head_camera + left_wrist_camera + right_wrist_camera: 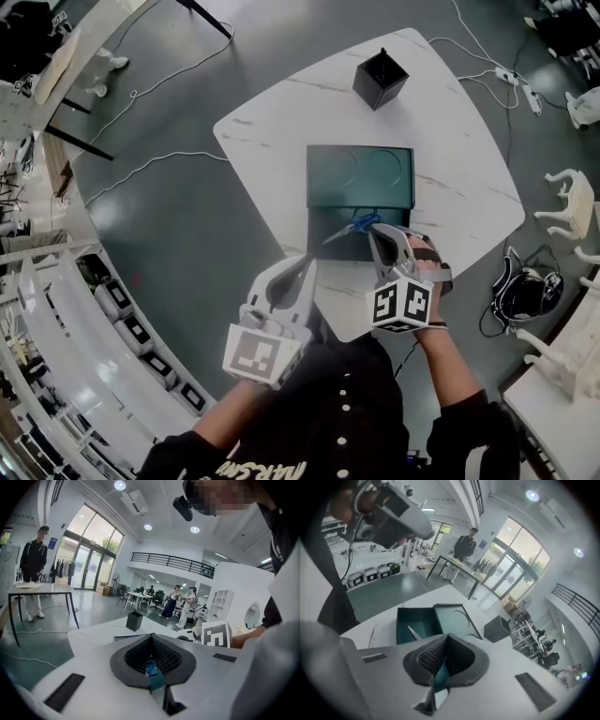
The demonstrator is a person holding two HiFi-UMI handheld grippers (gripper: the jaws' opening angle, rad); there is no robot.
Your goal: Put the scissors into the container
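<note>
Jaws together; scissors (352, 228) partly hidden

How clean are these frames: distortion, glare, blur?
Head view: even light, sharp, heavy fisheye bowing the table edges. Left gripper view: ceiling lamps blow out, foreground soft, scissors just a blue sliver. Right gripper view: hazy, low contrast, dark corners, glare from the windows; tray readable.
</note>
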